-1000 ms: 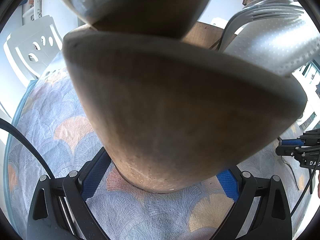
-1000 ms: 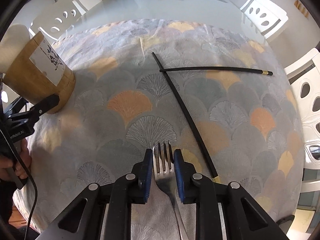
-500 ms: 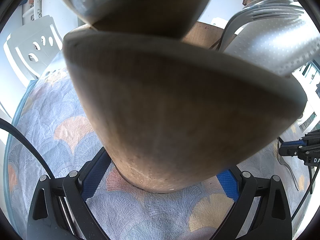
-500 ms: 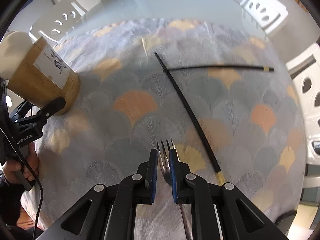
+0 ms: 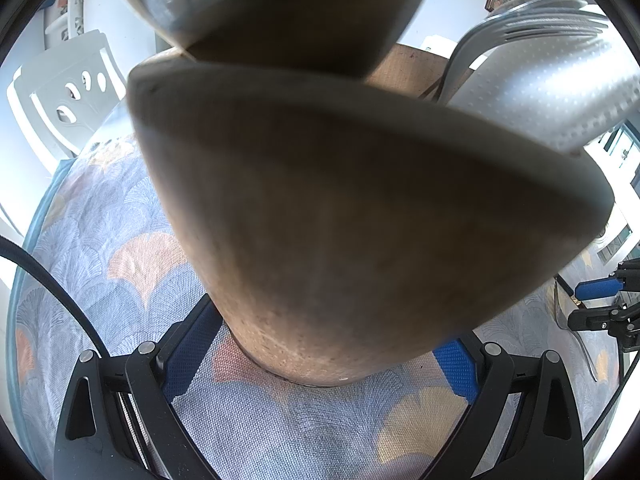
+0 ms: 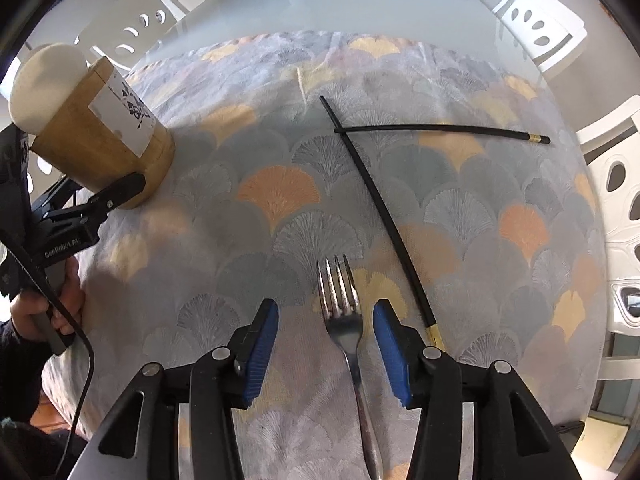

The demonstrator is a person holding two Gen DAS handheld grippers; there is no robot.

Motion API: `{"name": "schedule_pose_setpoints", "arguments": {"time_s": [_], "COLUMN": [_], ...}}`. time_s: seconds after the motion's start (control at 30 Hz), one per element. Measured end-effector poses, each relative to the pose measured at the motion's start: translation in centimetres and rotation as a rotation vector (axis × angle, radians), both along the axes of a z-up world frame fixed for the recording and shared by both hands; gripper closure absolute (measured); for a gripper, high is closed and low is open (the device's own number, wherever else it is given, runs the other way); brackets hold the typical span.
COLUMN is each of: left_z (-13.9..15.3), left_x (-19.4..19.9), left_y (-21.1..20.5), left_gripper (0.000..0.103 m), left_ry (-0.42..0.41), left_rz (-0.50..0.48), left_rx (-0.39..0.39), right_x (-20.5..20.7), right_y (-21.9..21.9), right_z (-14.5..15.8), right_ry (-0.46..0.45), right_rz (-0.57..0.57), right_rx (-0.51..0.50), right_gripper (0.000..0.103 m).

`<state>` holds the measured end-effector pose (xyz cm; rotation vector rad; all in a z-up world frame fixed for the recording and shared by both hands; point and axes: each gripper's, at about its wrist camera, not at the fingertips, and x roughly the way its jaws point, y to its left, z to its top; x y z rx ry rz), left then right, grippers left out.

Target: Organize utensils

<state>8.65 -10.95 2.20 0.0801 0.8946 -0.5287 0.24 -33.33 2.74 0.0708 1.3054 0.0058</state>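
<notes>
Lying untouched between the right hand-held gripper's just-opened jaws, the fork.

White plastic chairs ring a glass table under bright daylight.

On the tablecloth, the holder stands far left, 2 chopsticks cross right of the fork.

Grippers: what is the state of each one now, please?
Left gripper: closed on the wooden utensil holder.
Right gripper: open, jaws just opening; fork lies between, unheld.
</notes>
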Motion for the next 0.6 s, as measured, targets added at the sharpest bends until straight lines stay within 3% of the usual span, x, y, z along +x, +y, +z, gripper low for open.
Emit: {"name": "schedule_pose_setpoints", "arguments": {"time_s": [0.33, 0.43, 0.47, 0.5, 0.6], "left_z": [0.0, 0.0, 0.0, 0.0, 0.0], "left_x": [0.0, 0.0, 0.0, 0.0, 0.0], "left_y": [0.0, 0.0, 0.0, 0.0, 0.0], "left_gripper": [0.005, 0.004, 0.004, 0.004, 0.004], "left_ry": [0.000, 0.001, 0.001, 0.001, 0.001], "left_rz": [0.000, 0.000, 0.001, 0.001, 0.001], "left_rx": [0.000, 0.001, 0.002, 0.002, 0.001], "right_x": [0.8, 1.4, 1.5, 1.6, 1.6], "right_y": [-1.1, -0.5, -0.3, -0.1, 0.2], "right_z": [-1.9, -2.3, -2.2, -2.1, -1.8], "right_ry": [-0.006, -0.041, -0.057, -0.062, -0.073], "right_rz": [0.007, 0.023, 0.037, 0.051, 0.070], "right_rx": [0.016, -0.039, -0.041, -0.044, -0.057], "right_gripper": [0.055, 0.065, 0.077, 0.082, 0.082]}}
